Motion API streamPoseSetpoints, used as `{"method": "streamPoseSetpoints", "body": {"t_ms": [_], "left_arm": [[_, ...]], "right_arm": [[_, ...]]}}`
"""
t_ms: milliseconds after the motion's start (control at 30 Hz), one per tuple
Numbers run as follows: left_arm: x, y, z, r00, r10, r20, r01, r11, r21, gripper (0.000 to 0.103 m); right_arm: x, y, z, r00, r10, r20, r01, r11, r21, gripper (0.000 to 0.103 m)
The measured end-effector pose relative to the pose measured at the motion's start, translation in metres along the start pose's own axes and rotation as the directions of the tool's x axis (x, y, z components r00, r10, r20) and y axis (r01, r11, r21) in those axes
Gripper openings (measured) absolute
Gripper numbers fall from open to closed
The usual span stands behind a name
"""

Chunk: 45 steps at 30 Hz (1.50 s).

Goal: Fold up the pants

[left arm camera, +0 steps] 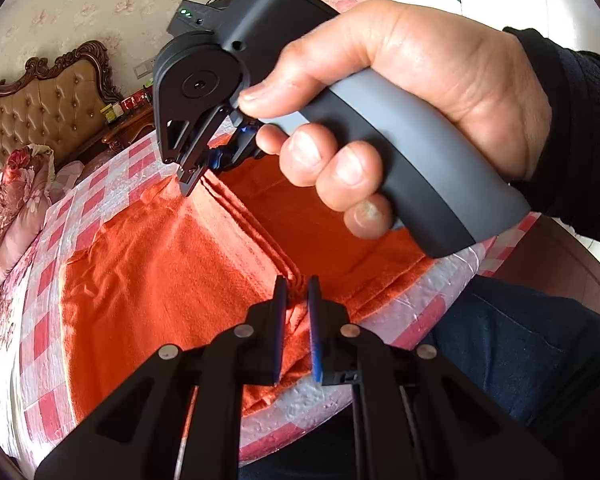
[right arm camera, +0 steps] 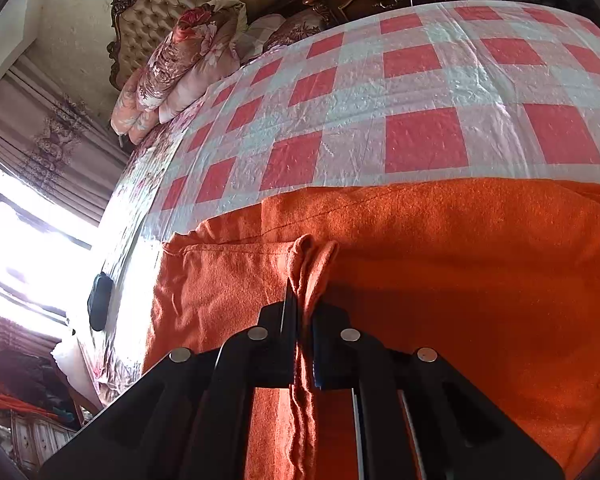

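Orange pants (left arm camera: 148,264) spread flat on the checked bed (right arm camera: 420,80), long axis running away from the near edge. Right gripper (right arm camera: 300,312) pinched nearly shut on a bunched fold; left gripper (left arm camera: 298,292) nearly shut too, apparently nipping the ridged seam. Pillows (right arm camera: 172,64) and headboard (left arm camera: 40,116) well apart, nothing in the way.

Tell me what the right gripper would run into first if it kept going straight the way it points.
The right gripper, already shut on a pinch of the orange pants, would probably press into the rest of the pants lying flat ahead, then the checkered bedspread beneath; depth is unclear.
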<state>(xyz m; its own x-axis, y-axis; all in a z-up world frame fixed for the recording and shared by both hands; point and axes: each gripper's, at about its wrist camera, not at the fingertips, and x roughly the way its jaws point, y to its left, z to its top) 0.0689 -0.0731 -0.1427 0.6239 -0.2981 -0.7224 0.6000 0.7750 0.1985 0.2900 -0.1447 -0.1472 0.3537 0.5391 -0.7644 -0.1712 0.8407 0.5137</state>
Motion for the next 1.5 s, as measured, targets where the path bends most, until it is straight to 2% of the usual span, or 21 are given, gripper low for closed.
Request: {"method": "streamPoseSetpoints", "body": {"t_ms": [333,600,767,800,833,900,967,1067,1133,1167,1200,1233,1300,1400,1433,1500], "left_arm": [[0.0,-0.005,0.0,1.0,-0.016,0.007,0.016,1.0,-0.01,0.01],[-0.009,-0.005,0.008,0.999,-0.021,0.048,0.021,1.0,-0.007,0.01],[0.007,-0.011,0.003,0.999,-0.038,0.01,0.038,0.999,0.002,0.012],[0.007,-0.013,0.003,0.999,-0.048,0.014,0.048,0.999,0.006,0.016],[0.005,-0.013,0.003,0.998,-0.057,0.017,0.057,0.998,0.006,0.031],[-0.006,-0.006,0.002,0.996,-0.076,0.045,0.078,0.997,-0.03,0.048],[-0.024,0.011,-0.002,0.993,-0.09,0.082,0.099,0.989,-0.108,0.048],[-0.055,0.054,-0.019,0.991,0.016,0.131,0.02,0.962,-0.271,0.048],[-0.068,0.101,-0.035,0.985,0.114,0.128,-0.044,0.89,-0.453,0.045],[-0.069,0.124,-0.043,0.982,0.151,0.114,-0.07,0.85,-0.522,0.041],[-0.066,0.137,-0.046,0.982,0.163,0.096,-0.086,0.836,-0.541,0.029],[-0.06,0.149,-0.049,0.984,0.168,0.067,-0.104,0.83,-0.549,0.012],[-0.041,0.169,-0.05,0.989,0.149,0.021,-0.113,0.825,-0.554,0.001],[-0.017,0.184,-0.052,0.994,0.108,-0.021,-0.101,0.819,-0.564,0.001],[-0.008,0.186,-0.055,0.995,0.087,-0.044,-0.097,0.824,-0.558,0.001],[0.013,0.195,-0.062,0.987,0.106,-0.117,-0.153,0.821,-0.551,0.001]], "right_arm": [[-0.009,0.012,-0.005,0.995,-0.092,0.03,0.094,0.993,-0.067,0.008],[-0.028,0.017,-0.001,0.995,-0.081,0.059,0.085,0.993,-0.075,0.008],[-0.007,0.001,-0.008,0.989,-0.146,0.007,0.146,0.987,-0.062,0.008],[-0.006,-0.001,-0.01,0.988,-0.155,0.009,0.156,0.986,-0.063,0.008],[-0.006,0.0,-0.012,0.984,-0.177,0.023,0.178,0.981,-0.077,0.011],[-0.011,0.003,-0.014,0.966,-0.251,0.057,0.255,0.962,-0.101,0.043],[-0.027,0.006,-0.018,0.935,-0.329,0.136,0.343,0.935,-0.094,0.054],[-0.061,0.017,-0.032,0.887,-0.377,0.265,0.412,0.907,-0.086,0.054],[-0.078,0.031,-0.046,0.864,-0.375,0.335,0.431,0.896,-0.109,0.055],[-0.08,0.038,-0.053,0.867,-0.36,0.345,0.423,0.897,-0.127,0.055],[-0.078,0.044,-0.059,0.872,-0.348,0.345,0.414,0.899,-0.141,0.054],[-0.071,0.051,-0.068,0.881,-0.333,0.335,0.402,0.901,-0.161,0.054],[-0.055,0.06,-0.078,0.889,-0.335,0.313,0.407,0.891,-0.203,0.054],[-0.026,0.065,-0.094,0.894,-0.375,0.245,0.431,0.87,-0.241,0.053],[-0.019,0.066,-0.097,0.886,-0.4,0.233,0.453,0.854,-0.255,0.053],[-0.008,0.064,-0.103,0.878,-0.435,0.198,0.476,0.836,-0.274,0.054]]}}
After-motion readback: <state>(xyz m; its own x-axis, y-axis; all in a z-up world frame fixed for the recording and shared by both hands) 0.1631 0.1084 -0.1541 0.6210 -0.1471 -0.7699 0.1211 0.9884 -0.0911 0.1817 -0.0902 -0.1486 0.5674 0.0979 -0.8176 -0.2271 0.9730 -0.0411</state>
